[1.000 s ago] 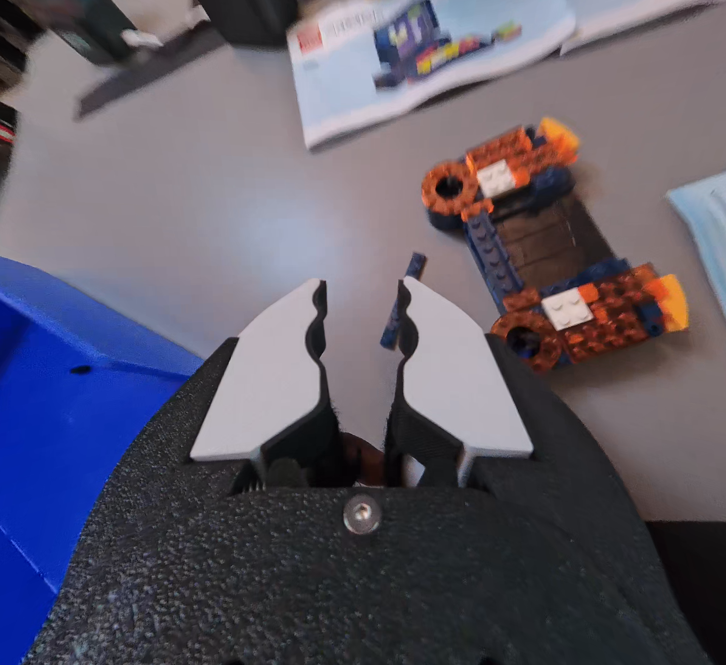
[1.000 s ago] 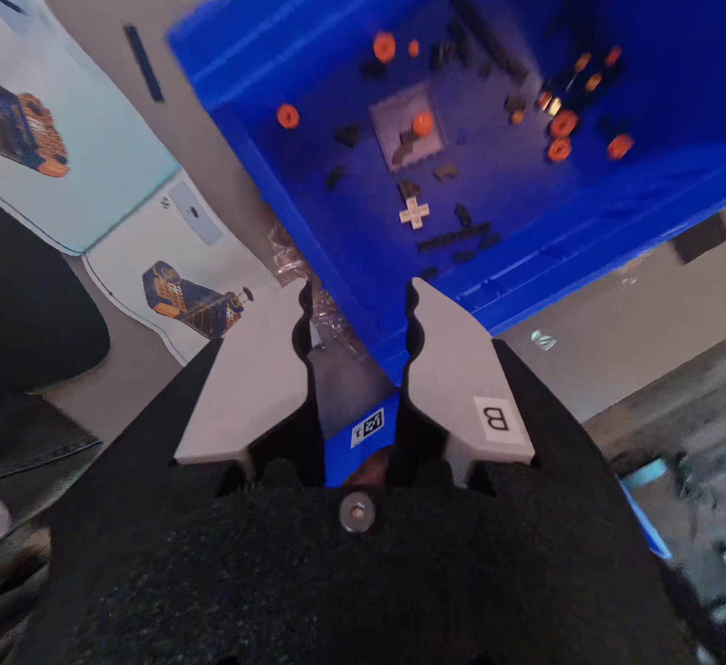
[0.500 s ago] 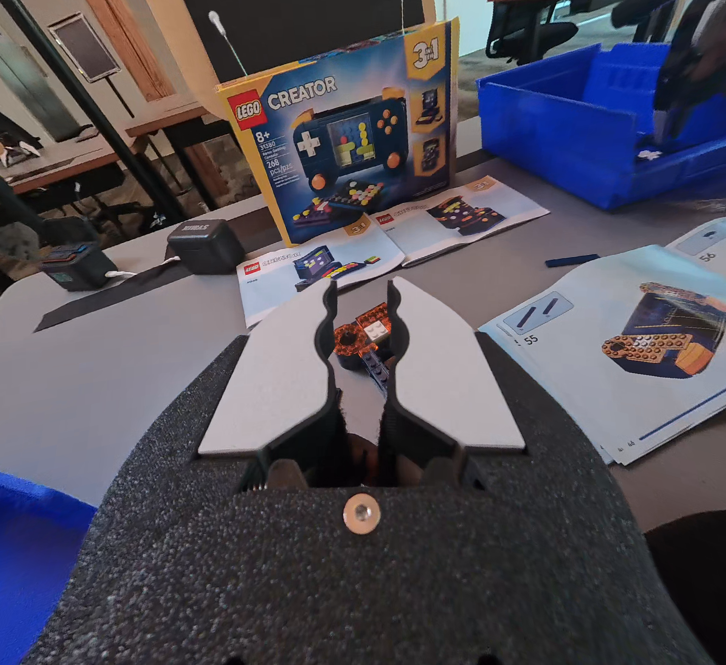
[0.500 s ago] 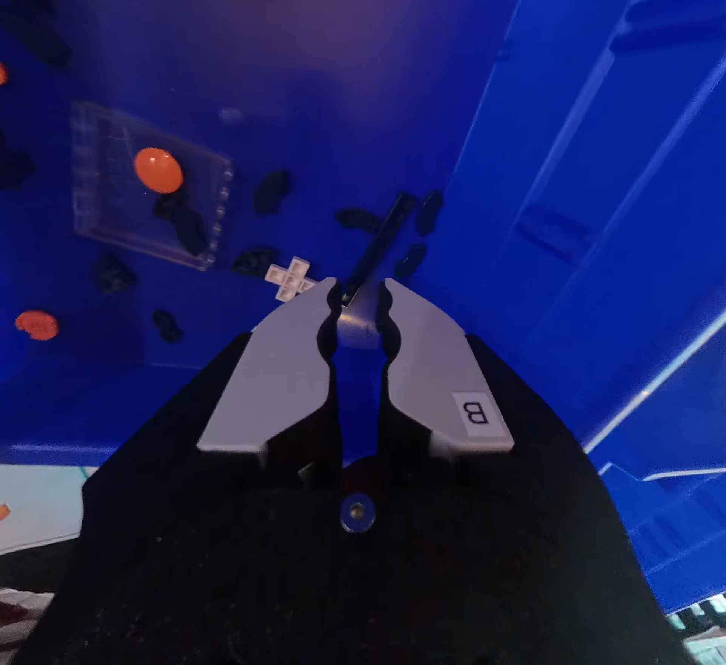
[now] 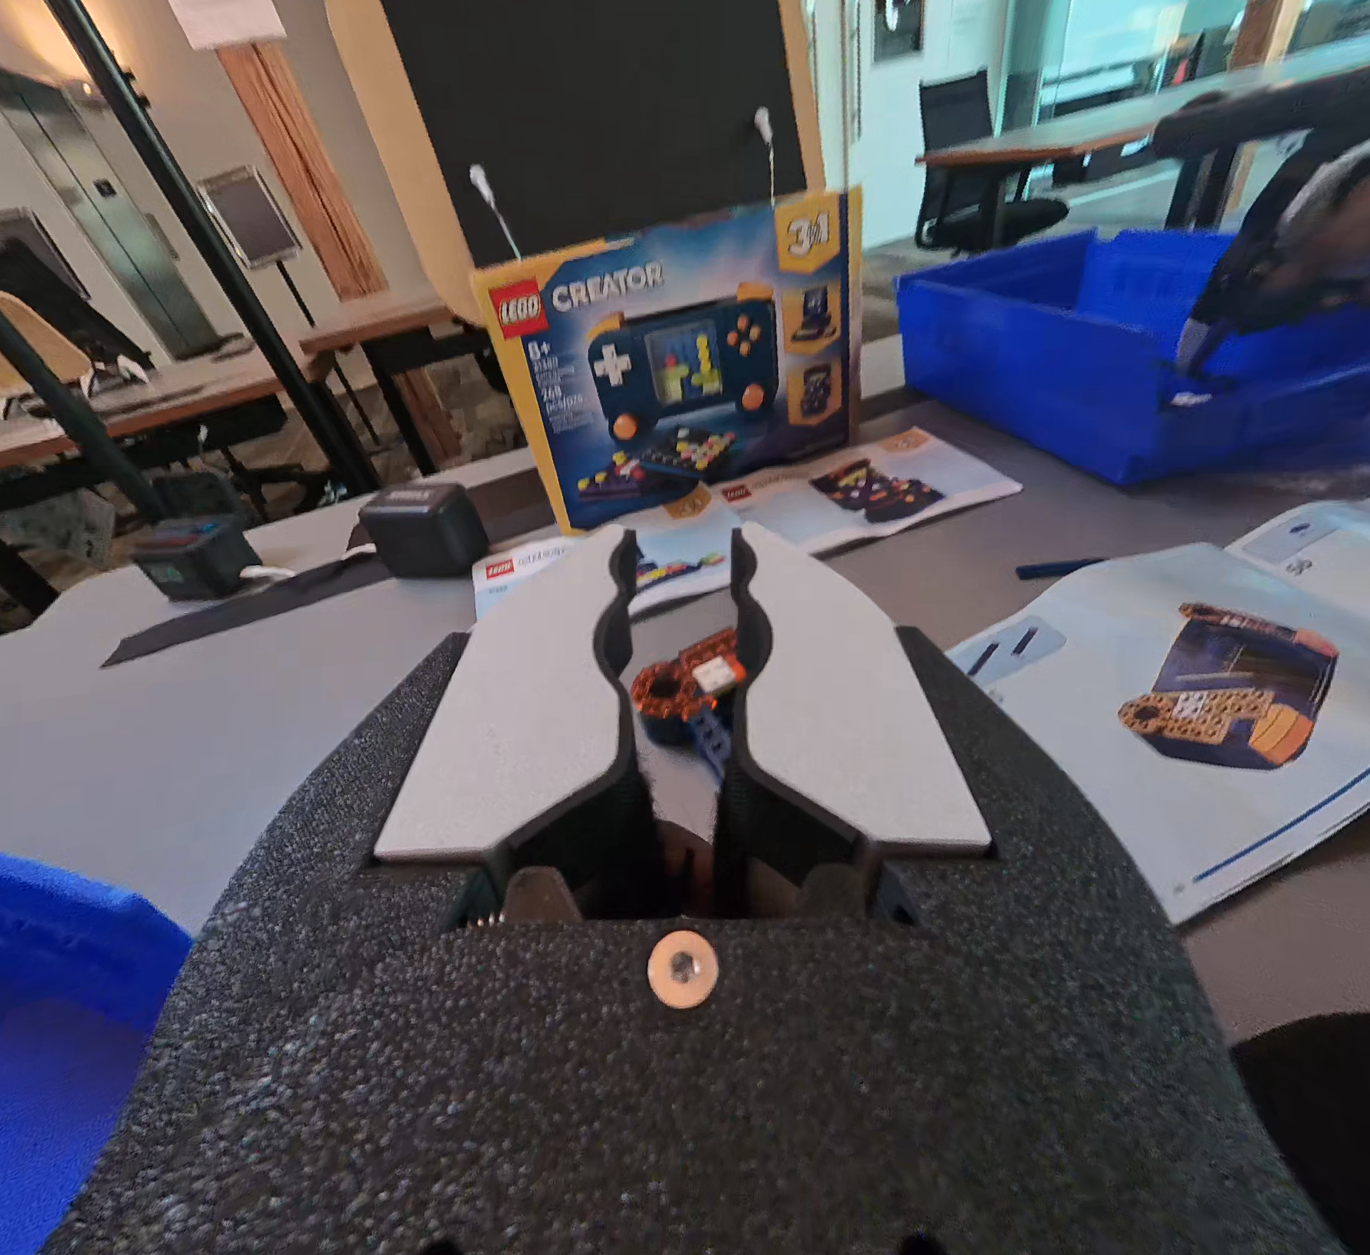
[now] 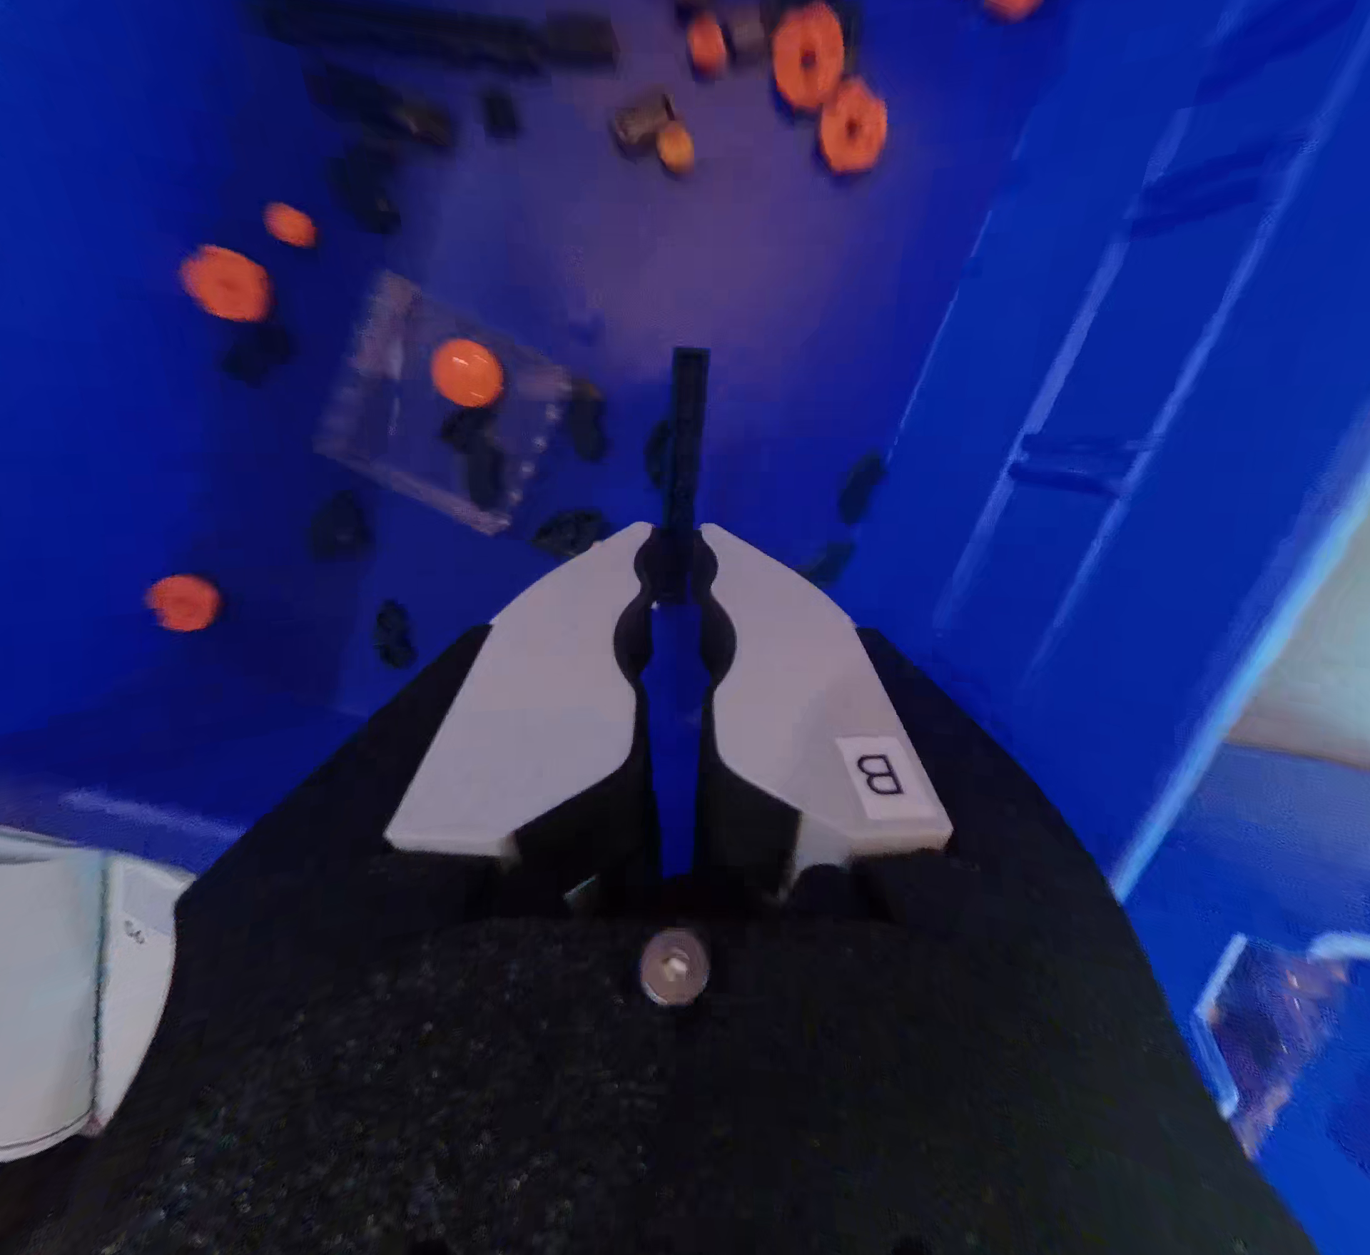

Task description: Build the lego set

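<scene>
My right gripper is inside a blue bin and is shut on a thin dark blue brick strip. The strip sticks straight out past the fingertips, above the bin floor. My left gripper is open and empty, held low over the grey table. Through its gap I see part of an orange and dark blue brick model lying on the table just beyond the fingers. In the left wrist view the right gripper shows blurred, reaching into the blue bin at the far right.
The bin floor holds orange round pieces, dark small bricks and a clear square plate. On the table stand a toy brick set box, booklets, an open booklet, a loose dark blue strip, a black cube and another blue bin corner. The tips of one gripper are about 50 cm away from the tips of the other.
My right gripper dropped into the bin, closed on the dark strip lying on its floor and now holds it lifted. My left gripper narrowed, tilted up from looking down on the model and stayed empty.
</scene>
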`<action>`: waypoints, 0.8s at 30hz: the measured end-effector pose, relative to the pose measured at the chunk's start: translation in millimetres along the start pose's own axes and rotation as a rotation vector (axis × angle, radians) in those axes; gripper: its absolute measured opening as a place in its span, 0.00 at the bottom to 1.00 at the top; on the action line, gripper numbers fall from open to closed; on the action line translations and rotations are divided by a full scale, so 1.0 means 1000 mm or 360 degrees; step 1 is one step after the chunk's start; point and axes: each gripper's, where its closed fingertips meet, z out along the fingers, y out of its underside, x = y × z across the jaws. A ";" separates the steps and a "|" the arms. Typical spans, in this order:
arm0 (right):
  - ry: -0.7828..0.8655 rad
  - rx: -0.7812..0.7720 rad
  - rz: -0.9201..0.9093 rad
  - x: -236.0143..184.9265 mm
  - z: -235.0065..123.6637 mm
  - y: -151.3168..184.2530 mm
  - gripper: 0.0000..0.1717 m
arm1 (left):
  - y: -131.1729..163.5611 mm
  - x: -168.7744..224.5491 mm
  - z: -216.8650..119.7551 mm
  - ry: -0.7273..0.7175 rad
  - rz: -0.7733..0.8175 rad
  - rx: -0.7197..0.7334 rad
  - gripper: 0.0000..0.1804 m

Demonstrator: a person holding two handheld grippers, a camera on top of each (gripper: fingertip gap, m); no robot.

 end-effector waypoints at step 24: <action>-0.2395 0.1422 -0.0633 -0.287 -0.215 0.109 0.04 | -0.080 0.204 0.040 0.1397 -0.0765 0.0060 0.03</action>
